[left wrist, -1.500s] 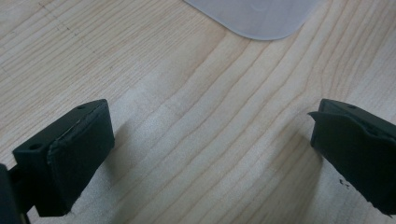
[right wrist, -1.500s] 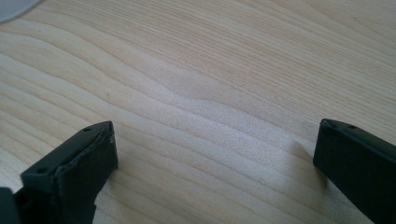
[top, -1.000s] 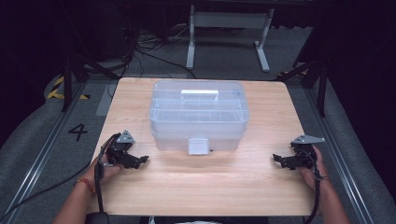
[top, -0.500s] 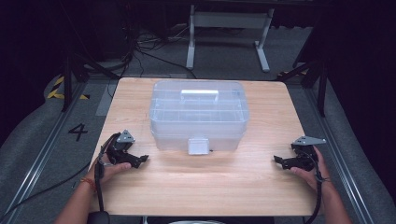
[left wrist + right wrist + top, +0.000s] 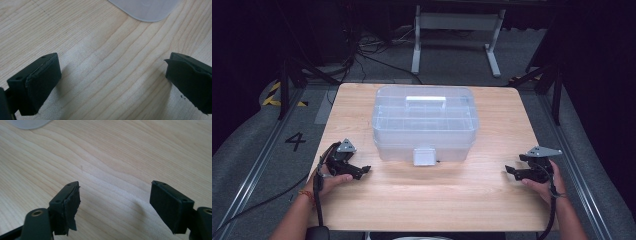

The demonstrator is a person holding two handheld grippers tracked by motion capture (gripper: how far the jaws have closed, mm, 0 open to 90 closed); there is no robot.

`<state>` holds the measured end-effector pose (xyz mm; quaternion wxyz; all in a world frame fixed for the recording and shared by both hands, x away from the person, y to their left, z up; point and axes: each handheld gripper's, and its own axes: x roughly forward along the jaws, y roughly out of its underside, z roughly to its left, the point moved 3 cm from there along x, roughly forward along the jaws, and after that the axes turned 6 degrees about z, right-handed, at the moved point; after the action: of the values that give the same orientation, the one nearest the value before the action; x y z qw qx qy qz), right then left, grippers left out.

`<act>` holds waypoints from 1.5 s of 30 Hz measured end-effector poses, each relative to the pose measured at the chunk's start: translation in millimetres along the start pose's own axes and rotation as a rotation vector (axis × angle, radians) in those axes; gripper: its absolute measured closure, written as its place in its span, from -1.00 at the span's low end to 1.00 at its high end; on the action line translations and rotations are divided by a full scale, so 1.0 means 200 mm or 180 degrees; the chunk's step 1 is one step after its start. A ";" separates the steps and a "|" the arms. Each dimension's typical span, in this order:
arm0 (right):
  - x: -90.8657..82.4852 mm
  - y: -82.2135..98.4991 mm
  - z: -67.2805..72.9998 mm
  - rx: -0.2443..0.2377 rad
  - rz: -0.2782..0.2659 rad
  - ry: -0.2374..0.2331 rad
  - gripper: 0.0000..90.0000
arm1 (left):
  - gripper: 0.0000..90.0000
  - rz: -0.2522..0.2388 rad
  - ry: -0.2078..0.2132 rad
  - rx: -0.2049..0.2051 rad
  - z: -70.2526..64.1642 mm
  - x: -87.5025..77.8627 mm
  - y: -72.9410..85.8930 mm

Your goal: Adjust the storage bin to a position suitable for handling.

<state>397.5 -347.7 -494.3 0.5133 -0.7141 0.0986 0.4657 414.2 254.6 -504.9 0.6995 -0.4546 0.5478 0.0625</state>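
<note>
Resting low on the table (image 5: 377,205), your left gripper (image 5: 363,170) sits just off the near left corner of the clear box (image 5: 424,122), its fingers (image 5: 40,82) spread wide with nothing but bare wood between them. The box stands in the middle of the table, lid down, its white latch (image 5: 424,156) facing you on the near wall and its white handle (image 5: 426,101) on top; neither gripper touches it. Further right, your right gripper (image 5: 510,171) lies near the table's right edge, well apart from the box, its fingers (image 5: 170,206) also apart and empty. These jaws have just been closing, with nothing between them: compared with a second ago the gap is narrower, while both hands, the box and the latch lie where they lay then. From here I judge the main risk to be the latch: it is small and smooth, and if you come at it with one gripper alone, the light box may slide away across the wood instead of opening. Brace the box with your left gripper first, and watch that your trailing cables don't snag the table edge.
</note>
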 end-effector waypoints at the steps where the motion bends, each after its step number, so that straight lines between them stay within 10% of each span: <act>1: -0.01 -0.01 0.01 -0.0003 -0.0023 0.0000 -0.43 | -0.99 0.0000 0.0000 0.0000 0.00 0.00 0.00; 45: -0.34 -0.57 0.29 -0.0556 -0.0775 -0.0018 -0.32 | -0.99 -0.0011 0.0008 -0.0028 0.00 0.00 0.00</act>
<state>398.8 -271.8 -372.1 0.5022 -0.7614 -0.0311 0.4088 413.7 254.8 -505.3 0.6969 -0.4588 0.5476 0.0631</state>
